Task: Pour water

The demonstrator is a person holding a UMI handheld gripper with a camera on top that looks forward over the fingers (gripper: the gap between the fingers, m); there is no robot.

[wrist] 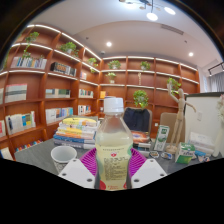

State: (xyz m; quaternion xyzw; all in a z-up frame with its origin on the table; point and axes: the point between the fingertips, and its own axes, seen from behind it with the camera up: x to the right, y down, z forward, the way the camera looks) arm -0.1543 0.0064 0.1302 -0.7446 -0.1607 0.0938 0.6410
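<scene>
Between hand-held gripper (112, 166) fingers: bottle (113, 140)

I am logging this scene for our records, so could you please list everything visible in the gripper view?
Bottle: one, clear with a white cap and a pale label, upright between the fingers.
Cup: one, white, on the table beside the bottle.
Books: one stack, mixed colours, on the table beyond the cup.
Table: one, grey, under the bottle and cup.
Bookshelves: wooden, along the walls beyond, holding books and green plants.
Small items: several, too small to name, on the table's far side.
Gripper: one, magenta pads; fingers press both sides of the bottle.
</scene>
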